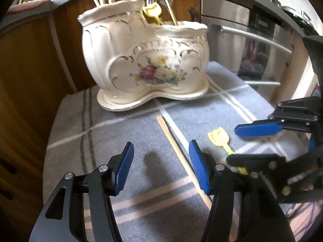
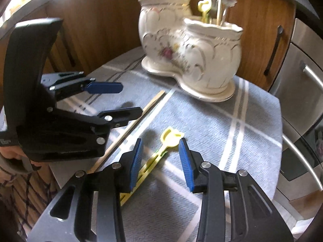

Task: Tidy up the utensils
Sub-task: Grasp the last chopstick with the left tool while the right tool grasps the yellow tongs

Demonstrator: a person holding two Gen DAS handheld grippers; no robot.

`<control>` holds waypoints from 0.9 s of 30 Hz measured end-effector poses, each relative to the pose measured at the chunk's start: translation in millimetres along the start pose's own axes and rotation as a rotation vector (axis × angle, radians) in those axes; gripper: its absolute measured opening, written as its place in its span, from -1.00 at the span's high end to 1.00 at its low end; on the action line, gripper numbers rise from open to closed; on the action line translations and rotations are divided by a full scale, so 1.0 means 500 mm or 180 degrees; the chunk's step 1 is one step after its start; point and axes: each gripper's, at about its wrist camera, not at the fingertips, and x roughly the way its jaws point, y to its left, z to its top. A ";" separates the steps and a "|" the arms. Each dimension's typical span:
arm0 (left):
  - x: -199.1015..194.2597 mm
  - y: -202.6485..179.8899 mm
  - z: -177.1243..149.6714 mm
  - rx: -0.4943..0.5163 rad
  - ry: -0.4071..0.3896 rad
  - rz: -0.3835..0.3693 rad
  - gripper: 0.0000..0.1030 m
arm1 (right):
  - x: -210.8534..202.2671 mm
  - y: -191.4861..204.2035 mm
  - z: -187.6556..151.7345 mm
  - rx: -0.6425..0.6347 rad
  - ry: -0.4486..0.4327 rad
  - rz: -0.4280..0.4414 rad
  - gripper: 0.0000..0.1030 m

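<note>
Seen through the left wrist view: left hand-held gripper (image 1: 161, 167) standing fairly wide and empty above the grey striped cloth (image 1: 141, 133) on the worktop, its right pad just beside a wooden chopstick (image 1: 177, 151) lying loose there. Farther off, a white floral ceramic holder (image 1: 141, 60) on its saucer, already carrying chopsticks in the left compartment and forks with a yellow pick in the right. To the right, a second yellow tulip-topped pick (image 1: 219, 138) flat on the cloth, with the right hand-held gripper (image 1: 252, 143) reaching in over it. Seen through the right wrist view: right hand-held gripper (image 2: 160, 161) narrowly parted, gripping nothing, pads either side of the pick's (image 2: 171, 137) stem but apparently not pressing it; chopstick (image 2: 139, 119) lying to the left, holder (image 2: 201, 46) at the far end. Judged as the pick-up step for the two leftover utensils. Called for next: lowering and closing each pair of pads squarely on its thin stem, then carrying to the matching compartment.
</note>
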 end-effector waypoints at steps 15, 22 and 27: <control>0.020 -0.028 -0.002 0.0332 0.0229 -0.0153 0.22 | 0.002 0.014 -0.027 -0.0391 0.0137 0.0014 0.58; 0.005 -0.016 -0.009 0.0585 0.0407 -0.0277 0.40 | -0.009 0.002 -0.040 -0.0651 0.0185 -0.0121 0.79; 0.000 0.006 -0.007 0.0755 0.0723 -0.0448 0.38 | -0.007 -0.015 -0.032 -0.0702 0.0290 -0.0078 0.79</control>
